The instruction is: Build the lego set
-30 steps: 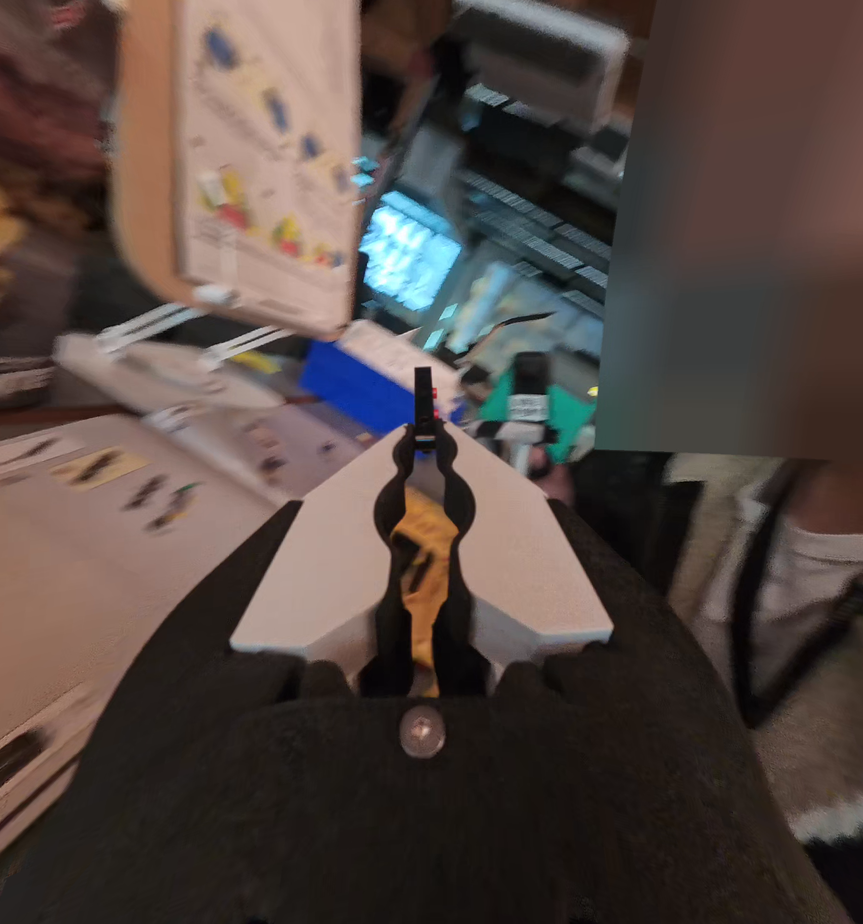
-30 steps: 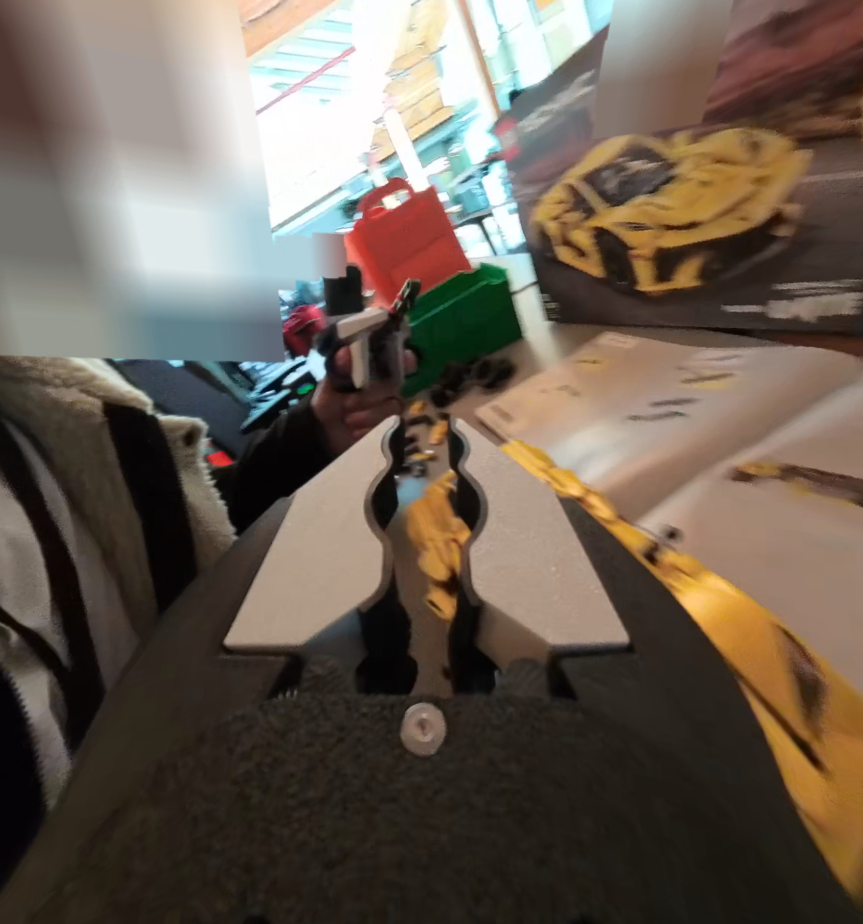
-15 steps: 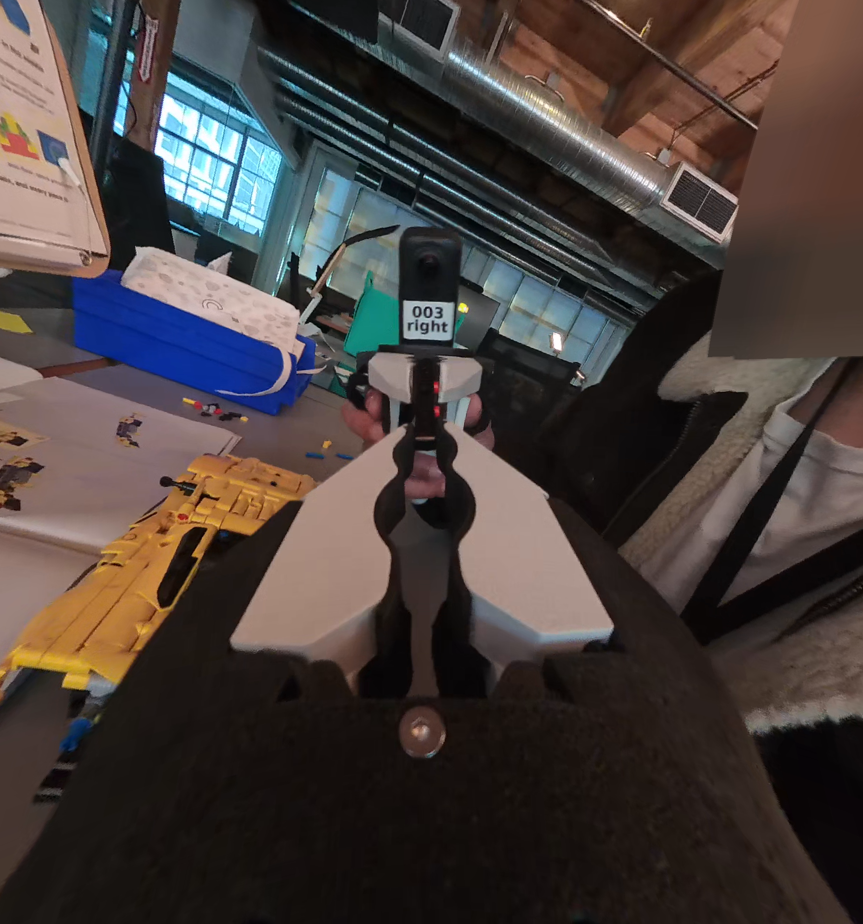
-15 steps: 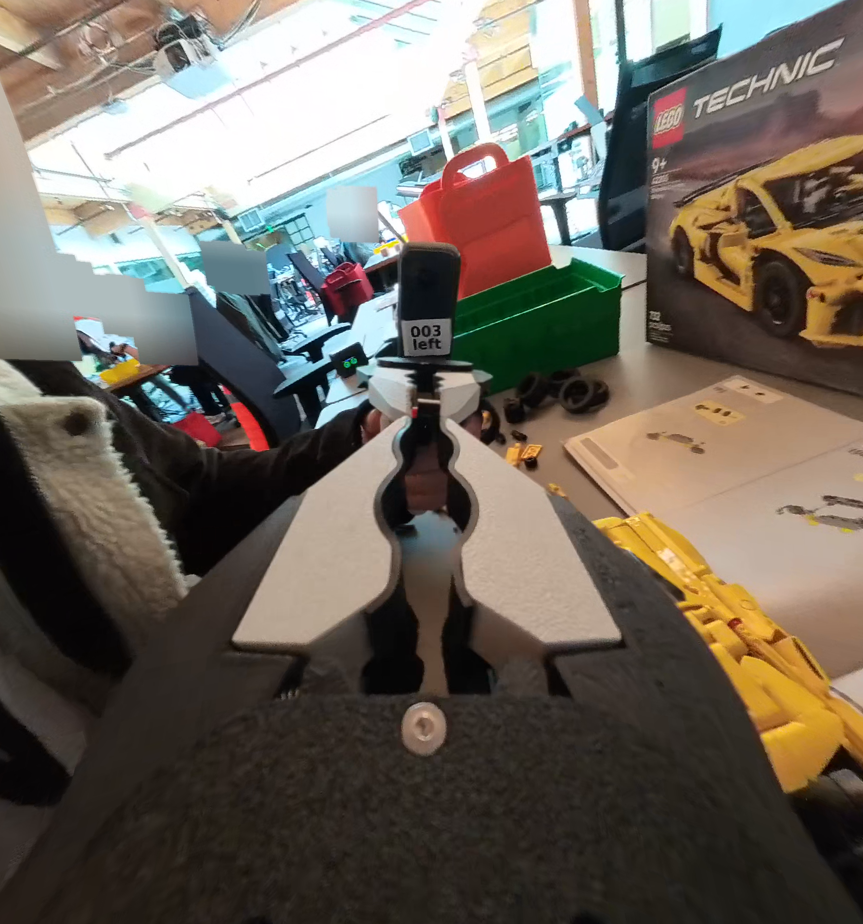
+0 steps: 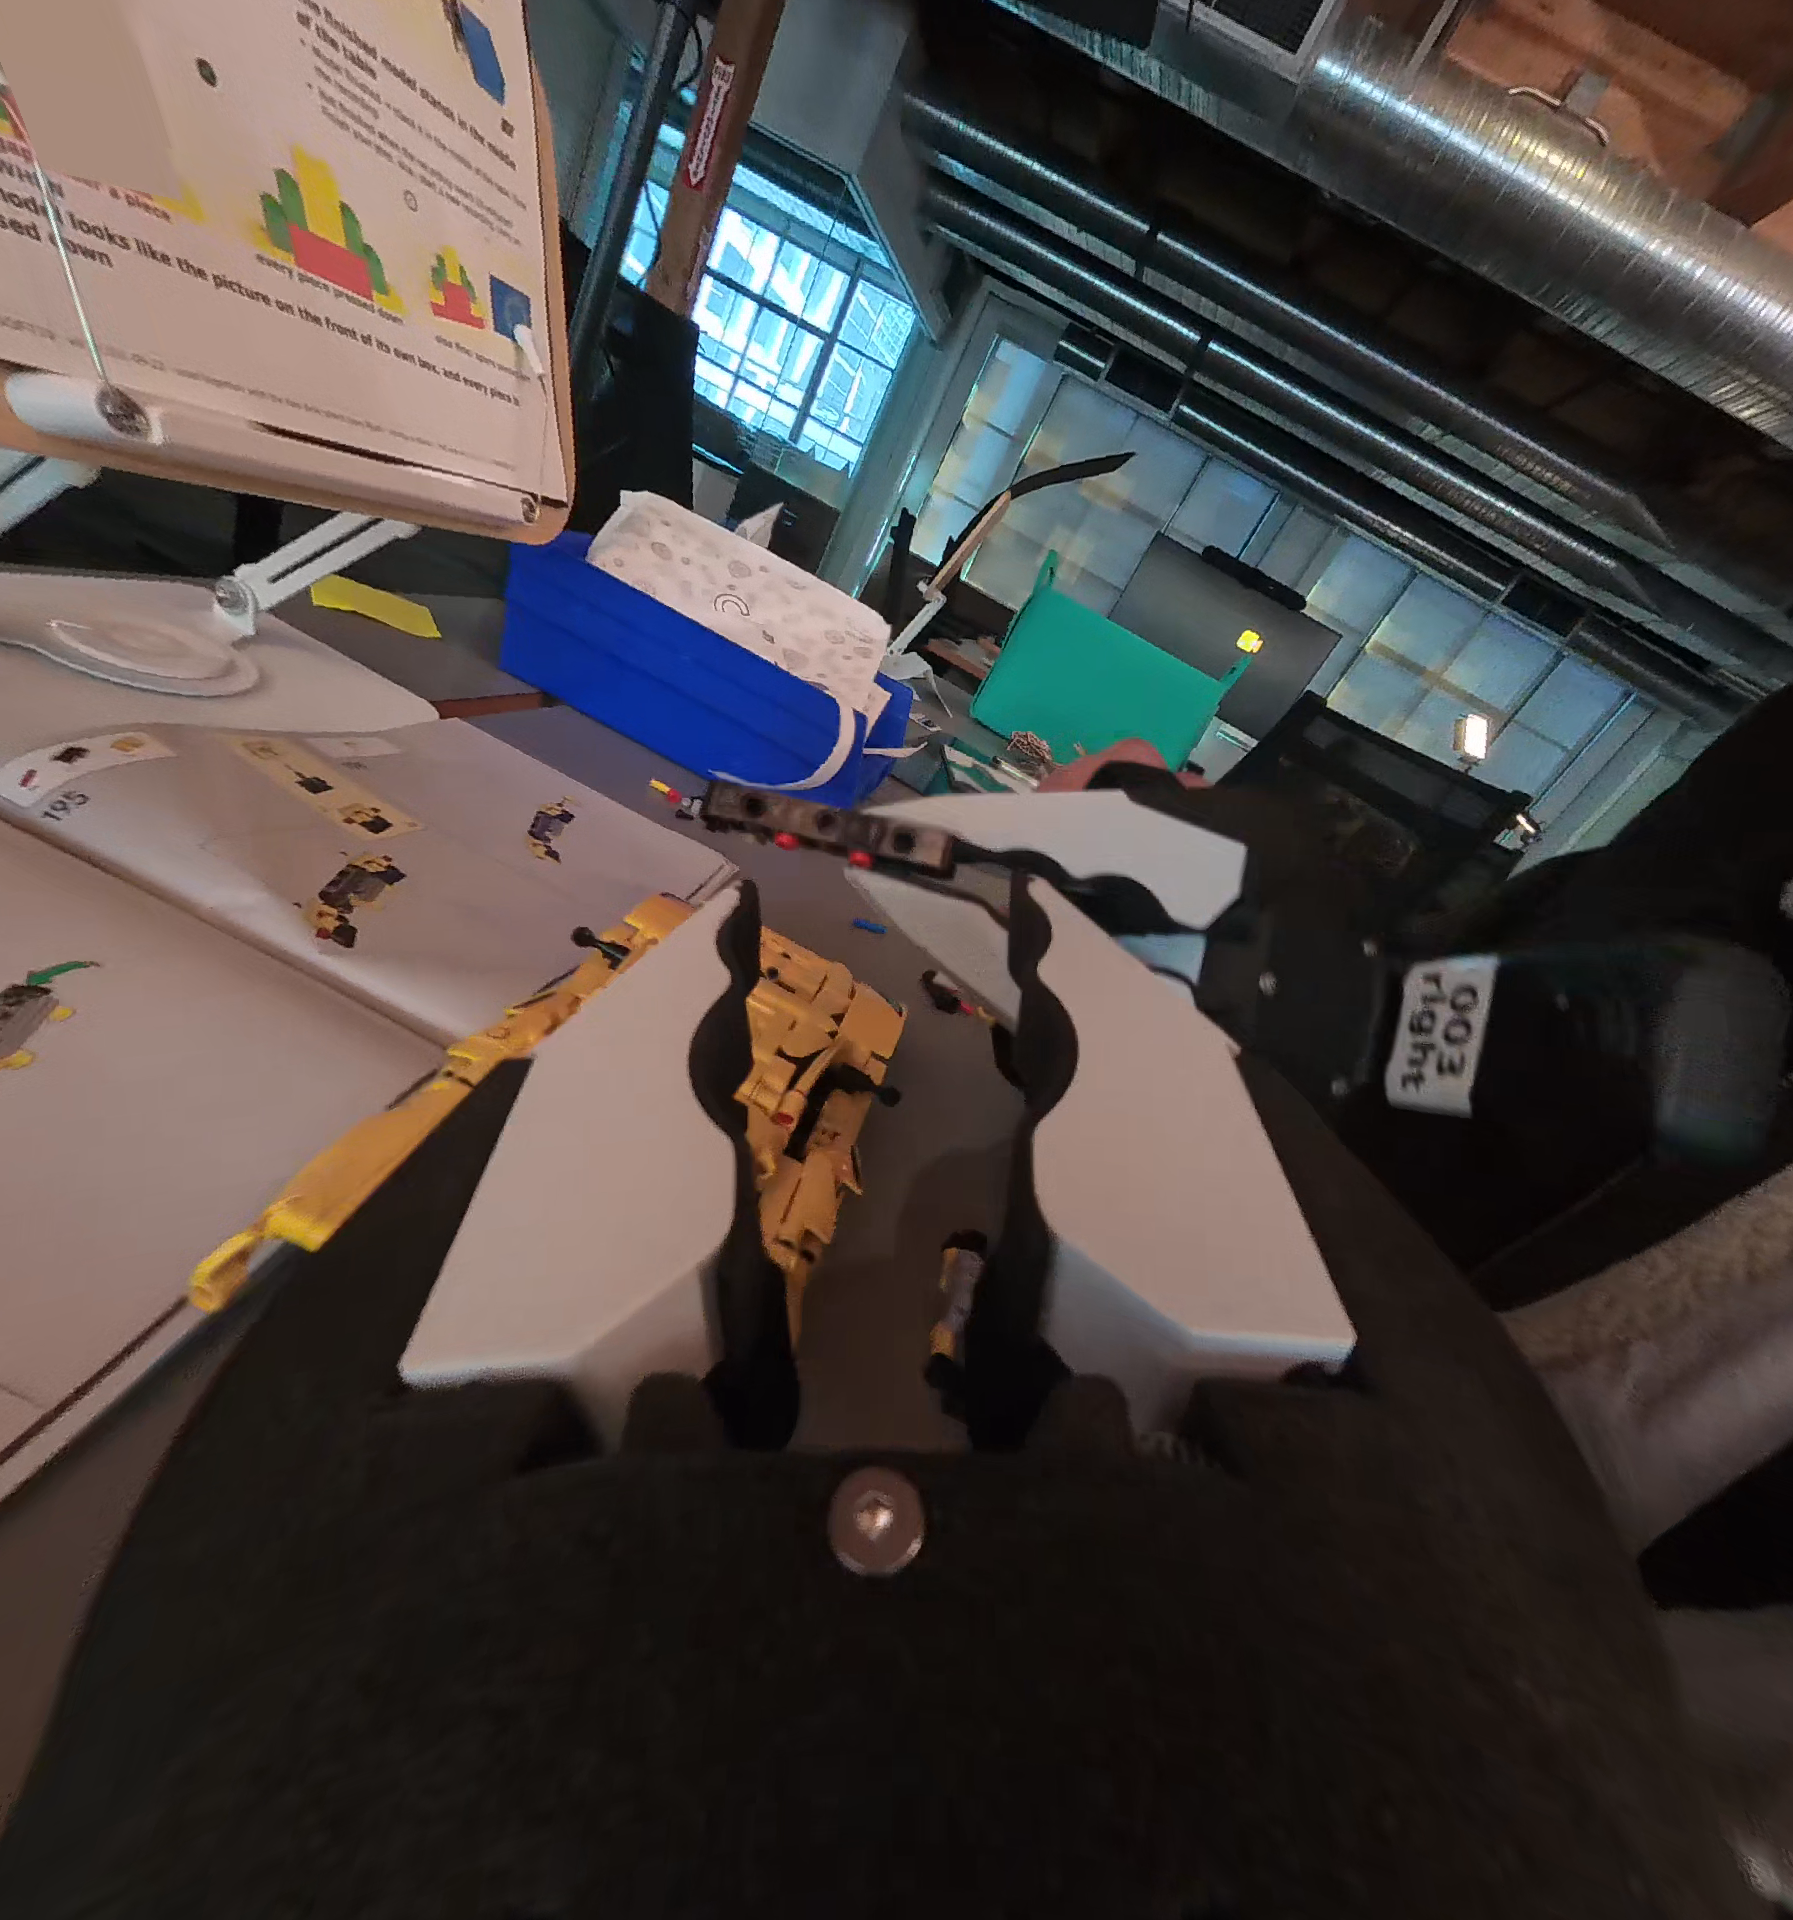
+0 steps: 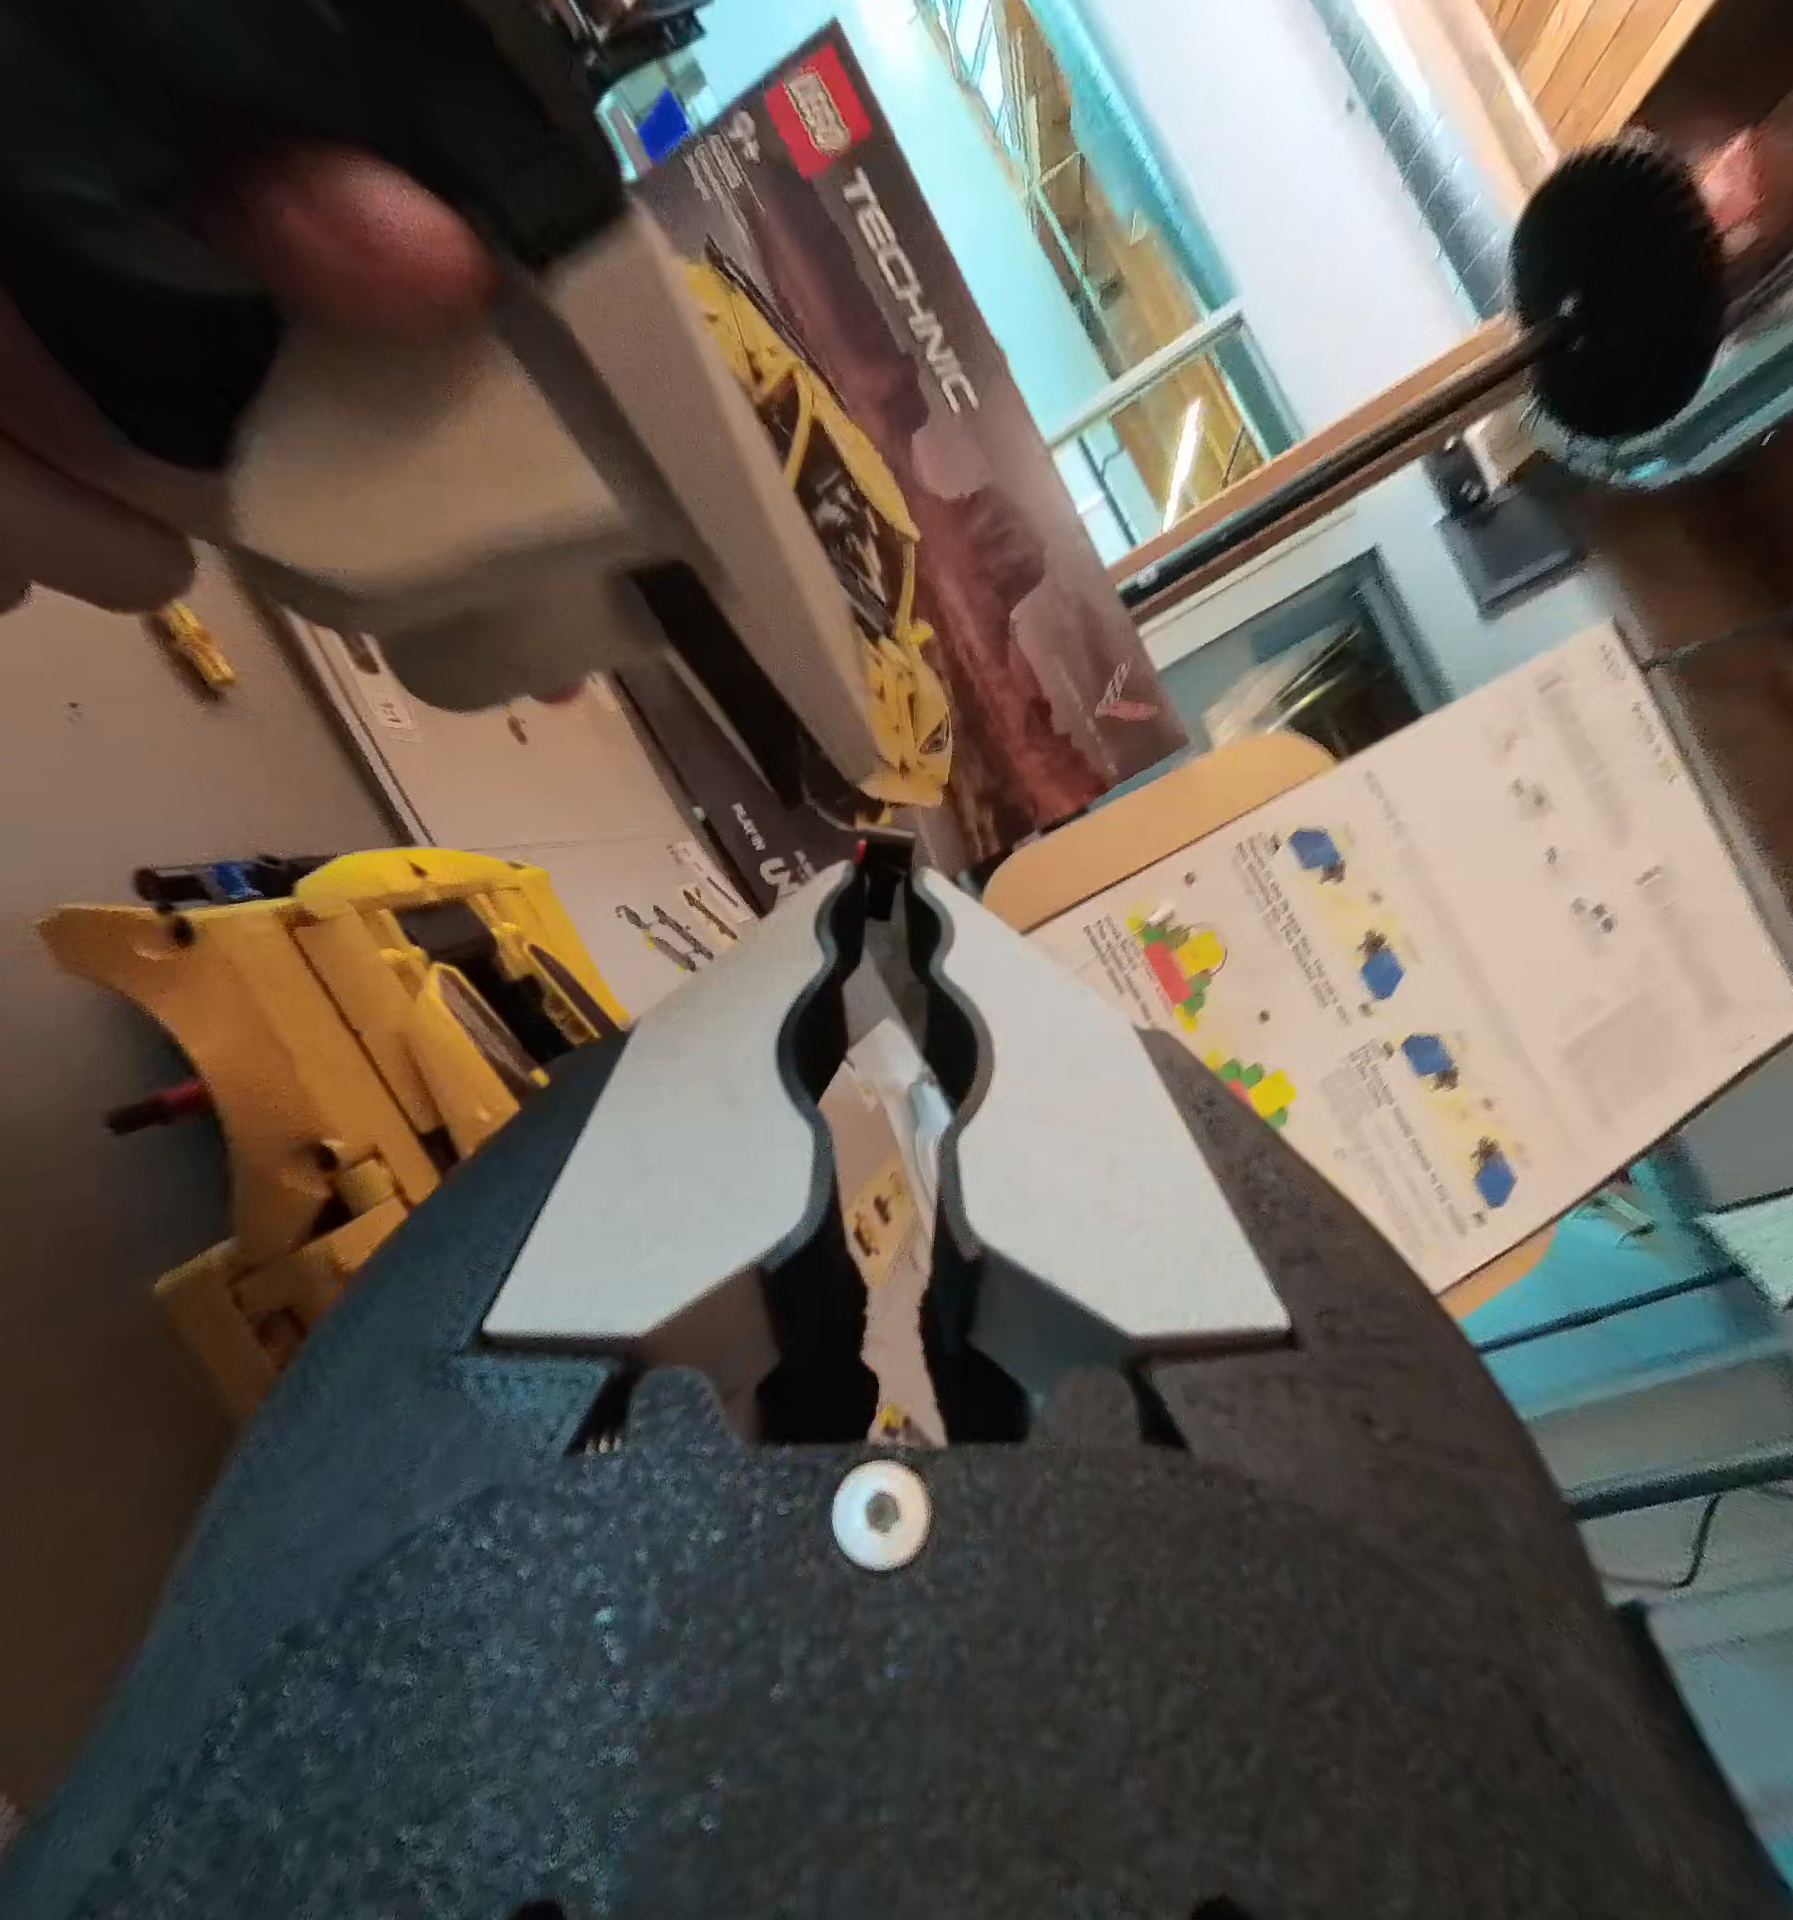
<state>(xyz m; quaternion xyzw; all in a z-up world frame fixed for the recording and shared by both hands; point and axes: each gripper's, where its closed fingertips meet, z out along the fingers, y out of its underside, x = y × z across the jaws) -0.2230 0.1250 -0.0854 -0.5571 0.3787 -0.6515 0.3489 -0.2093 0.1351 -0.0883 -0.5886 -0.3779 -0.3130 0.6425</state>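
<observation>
Two sets of tongs now do different work: the left tongs (image 5: 876,904) have spread wide and hold nothing, where half a second ago they were pressed together, while the right tongs (image 6: 881,878) are closed on a dark studded beam (image 5: 824,828) with red pins, seen jutting from their tips in the left wrist view. Both have swung down from pointing at each other in mid-air toward the bench (image 5: 902,1122). That reads as the start of a fitting step, the free tongs ready to steady the model while the beam is brought in. Between and just beyond the open left tongs lies the yellow car model (image 5: 809,1049), part-built, resting on the bench against the edge of the open instruction booklet (image 5: 196,1049); from the right wrist view it sits to the left, with the set's box (image 6: 985,488) standing behind. Farther off are a blue bin (image 5: 684,675) and a propped instruction sheet (image 6: 1443,935). The beam shows only as a dark sliver with a red dot in the right wrist view, so its grip there is hard to judge. The left tongs pass blurred across the upper left of that view, and the model's near end is hidden behind the tongs' body.
</observation>
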